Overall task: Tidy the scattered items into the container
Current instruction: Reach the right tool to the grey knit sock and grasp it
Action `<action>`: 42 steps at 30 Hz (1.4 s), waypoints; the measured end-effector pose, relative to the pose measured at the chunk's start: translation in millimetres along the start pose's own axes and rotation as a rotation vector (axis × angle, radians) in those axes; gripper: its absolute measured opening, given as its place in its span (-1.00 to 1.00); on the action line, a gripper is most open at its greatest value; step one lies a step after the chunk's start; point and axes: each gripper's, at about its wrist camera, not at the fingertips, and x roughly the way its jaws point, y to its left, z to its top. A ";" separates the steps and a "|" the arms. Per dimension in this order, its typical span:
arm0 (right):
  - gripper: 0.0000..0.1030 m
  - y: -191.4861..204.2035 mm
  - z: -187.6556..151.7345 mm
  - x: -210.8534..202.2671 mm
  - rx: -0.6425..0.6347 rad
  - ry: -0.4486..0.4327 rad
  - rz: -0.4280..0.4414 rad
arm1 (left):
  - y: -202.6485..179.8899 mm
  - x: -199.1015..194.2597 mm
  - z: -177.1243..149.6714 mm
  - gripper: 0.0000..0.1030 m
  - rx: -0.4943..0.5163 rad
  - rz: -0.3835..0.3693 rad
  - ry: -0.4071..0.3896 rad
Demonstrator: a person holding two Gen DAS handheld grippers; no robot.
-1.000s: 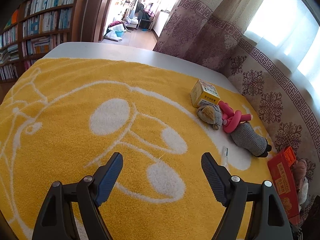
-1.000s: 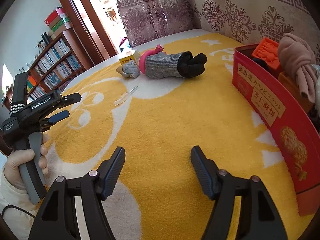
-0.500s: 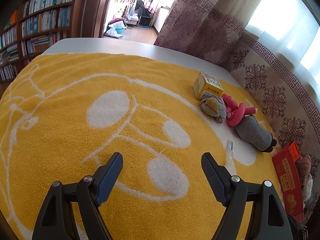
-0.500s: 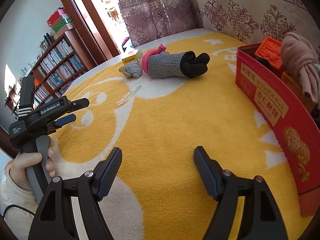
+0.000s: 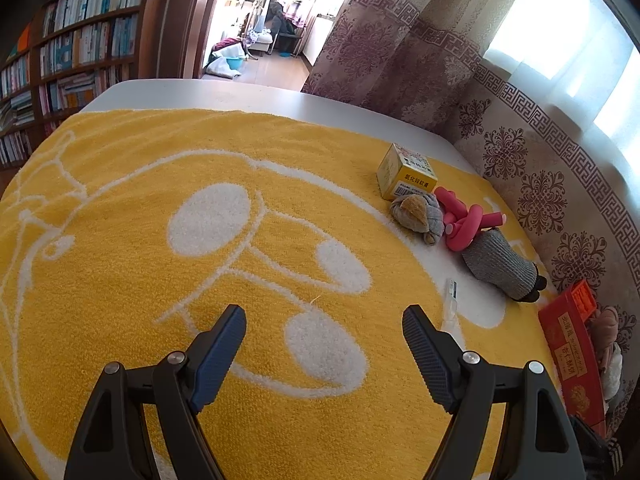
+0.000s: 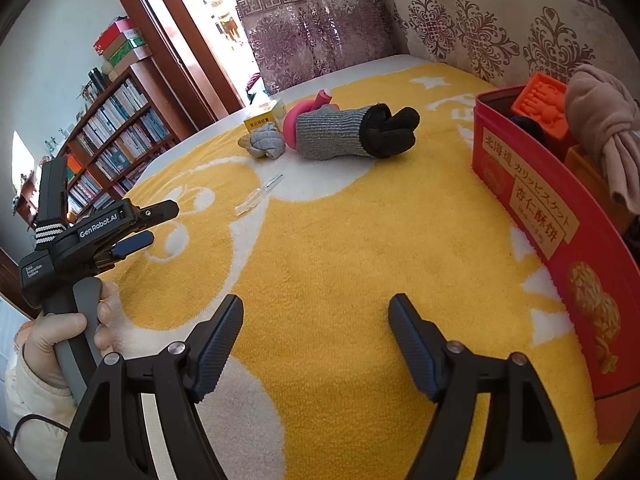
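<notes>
Scattered on the yellow towel (image 5: 160, 300) lie a yellow box (image 5: 408, 172), a knotted grey sock (image 5: 418, 216), a pink foam curler (image 5: 466, 224), a grey and black glove (image 5: 500, 266) and a small clear tube (image 5: 451, 304). The red tin (image 6: 532, 208) stands at the right and holds an orange piece (image 6: 542, 104) and a pink cloth (image 6: 604, 124). My left gripper (image 5: 324, 316) hovers open over bare towel, short of the tube. My right gripper (image 6: 318, 302) is open and empty, left of the tin. The glove (image 6: 348, 132) lies far ahead of it.
A person's gloved hand (image 6: 60, 332) holds the left gripper (image 6: 156, 220) at the left of the right wrist view. Patterned curtains (image 5: 520, 152) run along the far and right sides. Bookshelves (image 5: 72, 52) and a doorway (image 5: 260, 20) lie beyond the table's far edge.
The right gripper's jaws have spread a little wider. Both hands have stayed about where they were, and the items on the towel have not moved.
</notes>
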 end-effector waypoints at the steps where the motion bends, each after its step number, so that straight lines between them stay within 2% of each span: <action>1: 0.52 -2.1 6.1 -0.4 0.010 -0.001 -0.002 | -0.6 0.1 -0.1 0.60 0.001 -0.003 0.002; 4: 0.53 -7.5 31.2 -4.9 0.051 -0.031 0.002 | -0.9 -0.5 -0.4 0.60 0.002 -0.011 0.005; 7: 0.53 -4.3 60.2 -6.3 0.029 -0.100 -0.041 | -0.1 -1.7 0.1 0.60 -0.004 -0.018 0.005; 13: 0.53 7.5 102.6 25.7 -0.038 -0.161 -0.126 | 2.0 0.8 -0.3 0.60 -0.016 -0.012 0.017; 16: 0.53 15.9 117.0 51.9 -0.119 -0.152 -0.191 | 2.7 2.4 -1.3 0.60 -0.017 -0.011 0.024; 19: 0.53 17.6 128.1 75.9 -0.159 -0.104 -0.187 | 2.1 2.9 -1.6 0.60 -0.013 -0.017 0.028; 24: 0.53 19.9 131.9 106.5 -0.250 -0.032 -0.190 | 2.2 4.6 -1.6 0.60 -0.011 -0.019 0.032; 27: 0.50 18.1 127.5 113.7 -0.273 -0.033 -0.211 | 1.9 5.2 -2.0 0.60 -0.009 -0.017 0.030; 29: 0.24 19.3 126.2 112.1 -0.280 -0.038 -0.217 | 1.4 5.6 -2.3 0.60 -0.003 -0.013 0.029; 32: 0.07 21.9 123.8 107.9 -0.285 -0.045 -0.220 | 0.6 6.0 -3.1 0.60 0.008 -0.006 0.027; 37: -0.10 23.2 117.2 81.7 -0.242 -0.064 -0.196 | -0.1 6.3 -3.3 0.60 0.015 -0.008 0.026; 42: -0.12 11.0 107.4 40.2 -0.145 -0.128 -0.120 | -14.8 6.8 -5.5 0.60 0.072 -0.024 0.024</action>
